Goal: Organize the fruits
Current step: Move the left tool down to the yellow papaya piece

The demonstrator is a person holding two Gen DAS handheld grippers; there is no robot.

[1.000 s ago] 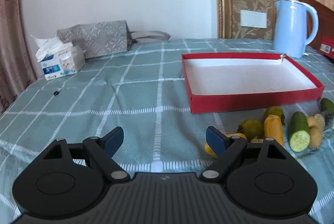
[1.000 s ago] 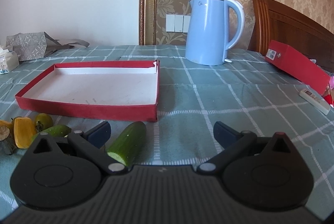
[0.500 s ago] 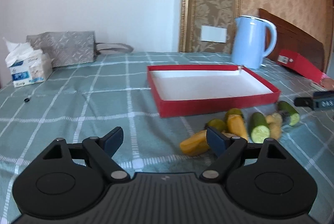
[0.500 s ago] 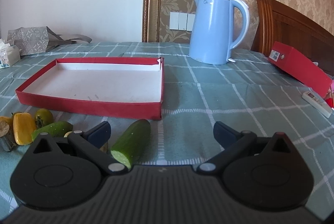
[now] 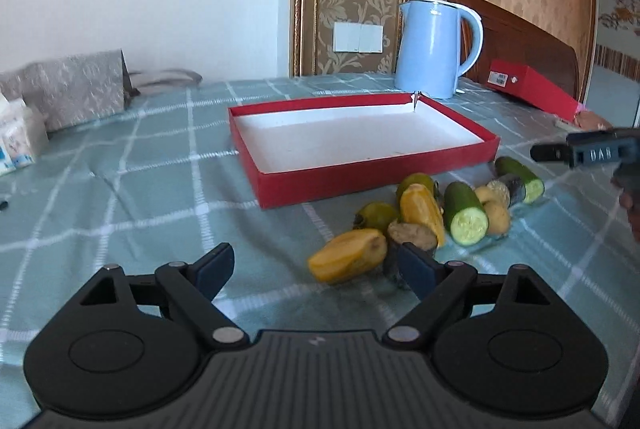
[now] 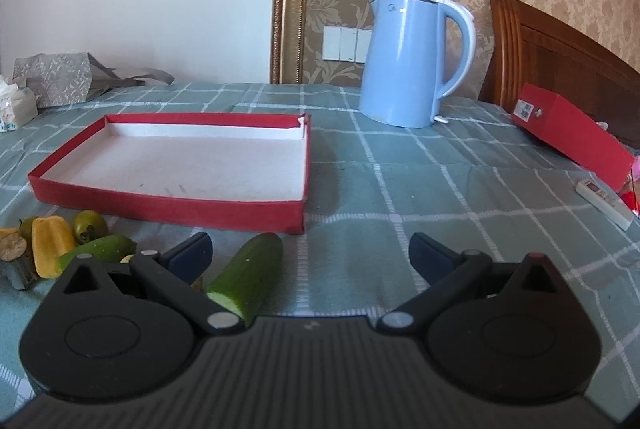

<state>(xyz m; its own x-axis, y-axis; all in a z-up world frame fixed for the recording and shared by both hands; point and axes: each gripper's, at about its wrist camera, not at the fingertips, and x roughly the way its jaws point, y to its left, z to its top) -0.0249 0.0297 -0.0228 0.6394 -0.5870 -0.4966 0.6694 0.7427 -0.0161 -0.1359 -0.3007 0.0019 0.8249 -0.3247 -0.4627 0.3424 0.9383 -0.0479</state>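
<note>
The left gripper (image 5: 316,267) has swung toward the fruit beside the red tray (image 5: 372,173), both grippers' jaws open and empty; the yellow piece (image 5: 346,255) just ahead looks soft and slippery, best pinched gently mid-body.

A matt cardboard tray (image 5: 376,171), a glossy plastic kettle (image 6: 404,61) and a woven checked cloth (image 6: 440,205) were seen.
</note>
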